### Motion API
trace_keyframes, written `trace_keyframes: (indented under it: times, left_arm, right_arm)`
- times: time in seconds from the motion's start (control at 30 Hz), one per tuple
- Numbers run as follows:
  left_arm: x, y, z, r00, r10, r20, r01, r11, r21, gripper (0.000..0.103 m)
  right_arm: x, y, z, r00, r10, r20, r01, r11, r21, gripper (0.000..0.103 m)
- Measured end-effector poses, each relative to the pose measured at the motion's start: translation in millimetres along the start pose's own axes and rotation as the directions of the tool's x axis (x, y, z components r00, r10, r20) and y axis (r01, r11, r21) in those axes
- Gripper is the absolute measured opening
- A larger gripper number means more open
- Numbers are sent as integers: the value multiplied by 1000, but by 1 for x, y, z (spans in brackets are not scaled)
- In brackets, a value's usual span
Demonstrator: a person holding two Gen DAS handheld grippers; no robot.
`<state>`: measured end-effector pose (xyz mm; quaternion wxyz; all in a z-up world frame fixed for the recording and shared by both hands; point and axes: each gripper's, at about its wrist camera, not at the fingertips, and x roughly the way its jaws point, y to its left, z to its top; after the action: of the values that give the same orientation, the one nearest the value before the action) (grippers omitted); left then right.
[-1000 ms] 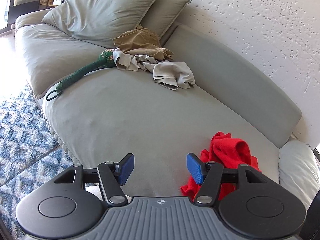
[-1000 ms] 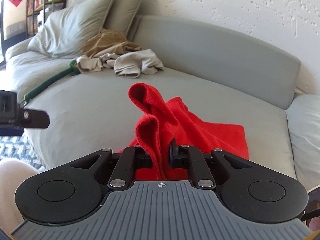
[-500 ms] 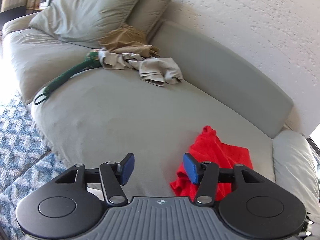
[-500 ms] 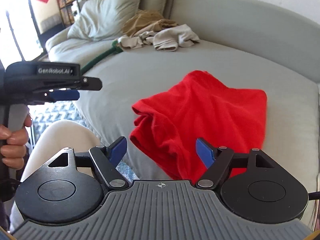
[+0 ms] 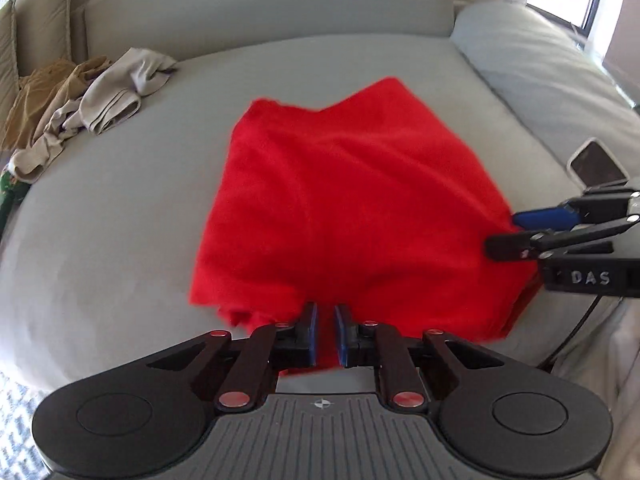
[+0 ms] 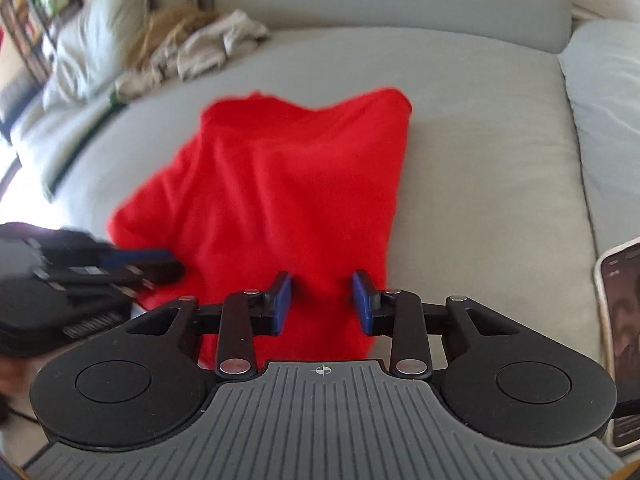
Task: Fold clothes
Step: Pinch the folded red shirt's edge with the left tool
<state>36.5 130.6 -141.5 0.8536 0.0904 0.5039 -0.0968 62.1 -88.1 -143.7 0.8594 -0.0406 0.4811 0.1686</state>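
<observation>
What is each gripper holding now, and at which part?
Both are closing on the near edge of the red garment: left gripper toward its left corner, right gripper toward its right. A firm grip cannot be told.

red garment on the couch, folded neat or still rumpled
Rumpled: the red garment lies roughly spread on the couch cushion, with an uneven far edge and bunched cloth at its near corner.
</observation>
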Motion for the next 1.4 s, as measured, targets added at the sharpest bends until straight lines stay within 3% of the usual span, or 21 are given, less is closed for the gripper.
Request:
trace_keyframes:
  times: [0.1, 0.23, 0.27, 0.37, 0.4, 0.47, 0.5, 0.53, 0.6, 0.67, 0.73, 0.8, 0.83, 0.87, 0.9, 0.97, 1.0, 1.1, 1.2, 1.33, 1.4]
  left_arm:
    - [-9, 19, -10, 996, 79, -38, -80, 996, -27, 14]
    - [-44, 33, 3, 994, -18, 109, 34, 990, -139, 22]
    - [-52, 32, 11, 987, -47, 157, 72, 985, -158, 24]
    - [-56, 19, 42, 959, -78, 273, 124, 980, -158, 37]
    - [-51, 13, 53, 952, -70, 297, 119, 982, -149, 37]
    - [-32, 6, 75, 952, -59, 300, 106, 984, -143, 35]
    - [-20, 4, 84, 955, -60, 291, 106, 984, -144, 31]
    - [-9, 4, 93, 958, -65, 278, 109, 983, -146, 21]
    - [14, 4, 108, 963, -78, 258, 119, 982, -148, 13]
    - [34, 9, 116, 965, -81, 251, 122, 981, -152, 12]
    - [51, 19, 118, 971, -27, 238, 74, 979, -188, 8]
    - [66, 40, 112, 978, 4, 210, 59, 954, -294, 5]
    - [69, 50, 107, 978, -6, 210, 79, 937, -341, 8]
    - [71, 58, 101, 976, -24, 218, 109, 918, -382, 9]
    - [70, 63, 97, 973, -30, 230, 122, 909, -398, 9]
    - [58, 61, 93, 967, -17, 254, 120, 910, -396, 9]
    - [51, 60, 91, 964, -9, 266, 117, 912, -394, 9]
    - [25, 47, 87, 948, -68, 310, 179, 922, -343, 9]
    - [9, 28, 77, 946, -152, 287, 234, 931, -280, 10]
    - [9, 11, 58, 978, -85, 190, 129, 964, -233, 4]
    - [13, 8, 49, 988, -40, 151, 72, 973, -217, 6]
  right_arm:
    - [-17, -18, -6, 999, 35, -11, -34, 999, 39, 47]
    - [-41, -44, 2, 995, 100, 30, -103, 986, 129, 53]
    - [-44, -49, 8, 993, 104, 53, -111, 983, 148, 60]
    - [-44, -61, 25, 989, 101, 107, -122, 969, 213, 63]
    - [-41, -64, 30, 987, 97, 125, -124, 964, 234, 61]
    - [-29, -64, 41, 981, 123, 149, -158, 954, 254, 36]
    - [-23, -65, 47, 978, 137, 160, -176, 949, 263, 31]
    - [-16, -65, 52, 973, 152, 171, -194, 943, 271, 28]
    - [2, -62, 62, 961, 218, 171, -259, 926, 275, 28]
    - [21, -54, 69, 940, 305, 154, -335, 912, 237, 28]
    - [40, -49, 71, 933, 338, 121, -356, 914, 194, 28]
    - [54, -55, 71, 935, 334, 116, -352, 913, 205, 5]
    - [59, -65, 70, 941, 310, 134, -335, 909, 248, 0]
    - [63, -75, 68, 947, 285, 150, -318, 903, 290, 0]
    - [63, -87, 67, 966, 206, 155, -248, 902, 353, 0]
    - [58, -107, 62, 989, 30, 143, -85, 912, 400, 11]
    - [56, -118, 60, 990, 30, 140, -87, 903, 422, 11]
    - [49, -132, 56, 978, 132, 159, -192, 869, 456, 11]
    - [38, -122, 62, 958, 206, 199, -274, 864, 423, 13]
    - [44, -94, 86, 930, 299, 214, -360, 860, 362, 31]
    - [69, -83, 96, 922, 366, 127, -387, 848, 363, 36]
